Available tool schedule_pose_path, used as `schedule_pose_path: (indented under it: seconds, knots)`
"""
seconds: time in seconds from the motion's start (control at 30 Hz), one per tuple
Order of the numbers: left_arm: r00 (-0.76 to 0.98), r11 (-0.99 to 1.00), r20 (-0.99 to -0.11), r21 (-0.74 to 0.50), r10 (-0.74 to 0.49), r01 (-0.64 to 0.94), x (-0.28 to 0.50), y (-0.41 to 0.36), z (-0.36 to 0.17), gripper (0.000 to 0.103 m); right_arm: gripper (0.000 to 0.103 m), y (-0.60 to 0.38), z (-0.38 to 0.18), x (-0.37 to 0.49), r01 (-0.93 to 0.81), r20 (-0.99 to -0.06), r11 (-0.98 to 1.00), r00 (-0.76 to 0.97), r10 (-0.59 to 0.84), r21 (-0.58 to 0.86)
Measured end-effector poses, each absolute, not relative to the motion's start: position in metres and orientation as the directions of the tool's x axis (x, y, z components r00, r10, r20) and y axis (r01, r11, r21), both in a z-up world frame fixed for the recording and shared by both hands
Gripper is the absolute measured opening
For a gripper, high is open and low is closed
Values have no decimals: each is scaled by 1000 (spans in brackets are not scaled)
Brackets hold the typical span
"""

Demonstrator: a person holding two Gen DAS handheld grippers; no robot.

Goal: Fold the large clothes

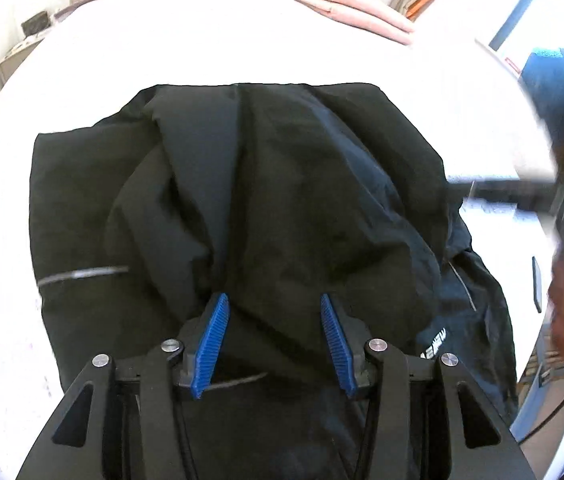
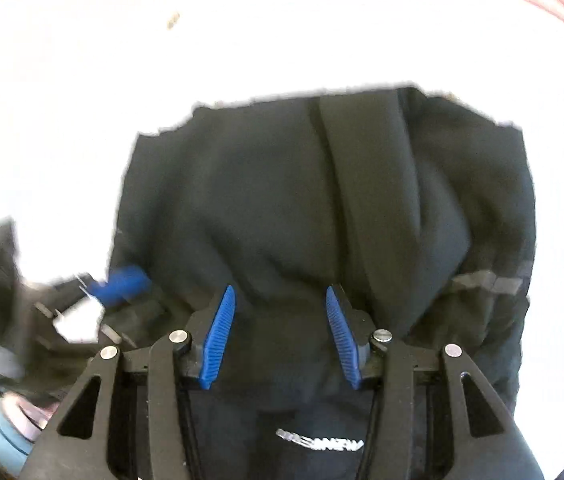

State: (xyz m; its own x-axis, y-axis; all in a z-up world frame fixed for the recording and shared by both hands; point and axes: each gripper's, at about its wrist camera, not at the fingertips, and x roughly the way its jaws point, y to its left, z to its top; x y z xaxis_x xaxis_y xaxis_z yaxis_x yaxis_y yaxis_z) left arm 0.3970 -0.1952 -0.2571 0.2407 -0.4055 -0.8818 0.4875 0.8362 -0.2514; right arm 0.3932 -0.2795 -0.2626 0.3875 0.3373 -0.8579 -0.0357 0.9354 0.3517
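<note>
Here | left gripper [image 1: 273,305] jaws spread wide, nothing pinched, blue pads [image 1: 213,344] over bunched black jacket [image 1: 266,184] | right gripper [image 2: 280,297] also wide apart, empty, above same jacket near white logo [image 2: 319,445] | jacket heaped on white bed [image 1: 210,48] | folded pink blanket [image 1: 345,4] at far edge

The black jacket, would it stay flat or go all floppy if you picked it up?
Probably floppy: the black jacket already lies in soft bunched folds on the white bed. Its smooth cloth may slip between the open left gripper fingers.
</note>
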Motion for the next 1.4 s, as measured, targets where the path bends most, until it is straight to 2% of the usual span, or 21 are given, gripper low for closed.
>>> schedule_pose_path:
  seconds: [0.07, 0.13, 0.2, 0.27, 0.33, 0.4, 0.57, 0.67, 0.77, 0.83, 0.93, 1.07, 1.17, 1.23, 1.3, 1.4]
  knots:
    - [213, 841, -889, -272, -406, 467, 395, -193, -274, 50, 54, -273, -245, 410, -56, -840, 942, 437, 322, 332]
    - [202, 842, -884, -301, -422, 447, 403, -188, -291, 50, 54, -260, -253, 436, -84, -836, 938, 432, 338, 336]
    - [196, 836, -867, -346, -458, 425, 411, -184, -300, 51, 54, -244, -282, 460, -93, -856, 932, 372, 358, 350]
    - [193, 832, -860, -363, -472, 419, 416, -183, -307, 51, 53, -234, -330, 477, -77, -910, 958, 302, 285, 275]
    - [190, 829, -852, -384, -488, 406, 425, -177, -312, 51, 53, -222, -348, 473, -106, -907, 974, 356, 224, 198]
    - [178, 821, -849, -395, -497, 412, 425, -176, -311, 51, 53, -222, -345, 471, -85, -908, 977, 359, 215, 198]
    - [182, 815, -857, -362, -482, 452, 421, -173, -304, 51, 54, -236, -304, 445, -43, -872, 950, 387, 301, 309]
    - [177, 814, -854, -373, -488, 444, 422, -176, -307, 51, 54, -239, -278, 407, -40, -861, 955, 423, 284, 295]
    - [182, 816, -848, -386, -497, 431, 422, -177, -311, 51, 54, -240, -299, 388, -16, -911, 972, 345, 225, 234]
    - [189, 817, -844, -391, -502, 424, 421, -171, -312, 51, 53, -237, -341, 391, 12, -949, 978, 248, 197, 206]
    - [223, 828, -844, -368, -488, 423, 417, -170, -312, 51, 53, -245, -365, 391, 25, -923, 956, 267, 276, 293]
    - [244, 854, -855, -345, -457, 390, 411, -175, -307, 51, 53, -242, -359, 388, -8, -917, 957, 283, 281, 291]
    - [256, 861, -857, -335, -447, 381, 398, -168, -289, 51, 54, -246, -345, 372, -11, -900, 939, 283, 332, 343]
    - [252, 860, -853, -352, -458, 370, 386, -161, -279, 53, 55, -260, -331, 353, -13, -875, 921, 308, 374, 389]
    - [251, 873, -860, -352, -444, 337, 371, -148, -271, 61, 60, -274, -321, 334, -7, -871, 922, 324, 369, 388]
    - [260, 905, -882, -323, -394, 276, 346, -123, -266, 61, 61, -298, -314, 304, 20, -887, 934, 320, 333, 358]
